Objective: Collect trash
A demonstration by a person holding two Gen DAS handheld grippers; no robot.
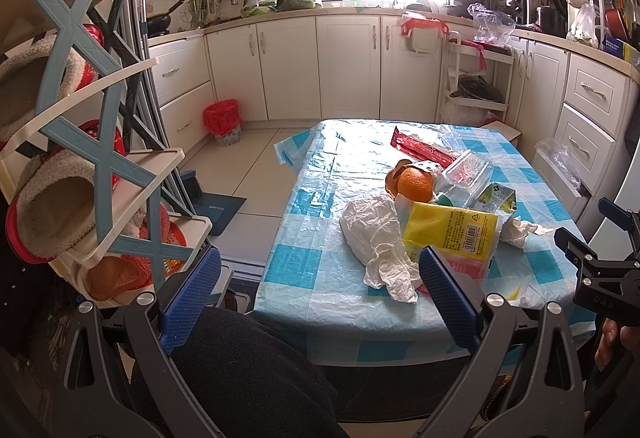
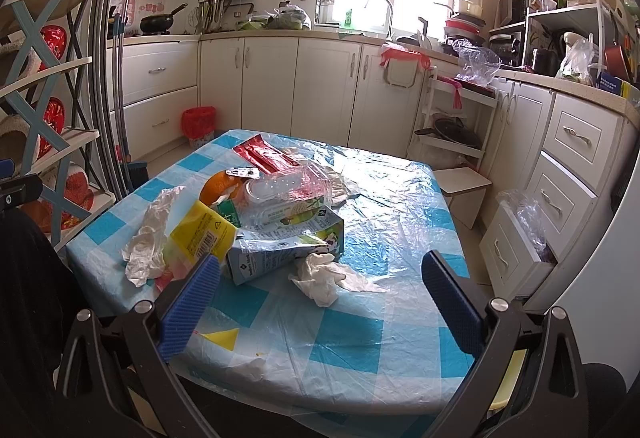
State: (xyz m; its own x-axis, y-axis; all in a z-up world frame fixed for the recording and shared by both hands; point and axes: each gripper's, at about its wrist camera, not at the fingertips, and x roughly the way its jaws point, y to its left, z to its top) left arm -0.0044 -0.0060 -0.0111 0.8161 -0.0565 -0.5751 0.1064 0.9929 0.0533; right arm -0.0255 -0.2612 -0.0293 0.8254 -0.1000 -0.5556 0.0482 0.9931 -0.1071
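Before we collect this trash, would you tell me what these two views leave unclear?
- Left wrist: the round orange fruit's base, hidden behind the yellow printed packet.
- Right wrist: the red-lined floor bin's contents, too small.
- Both views: the blue-checked plastic tablecloth's near edge, blocked by gripper frames.

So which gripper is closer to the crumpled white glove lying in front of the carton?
Right. The right gripper sits just short of the glove, jaws open. The left gripper is off to the glove's left, past the yellow packet.

Glossy, wrinkled plastic tablecloth (image 2: 372,198); crumpled matt tissue (image 2: 324,276); clear plastic box (image 2: 286,188); shiny yellow packet (image 1: 450,232).
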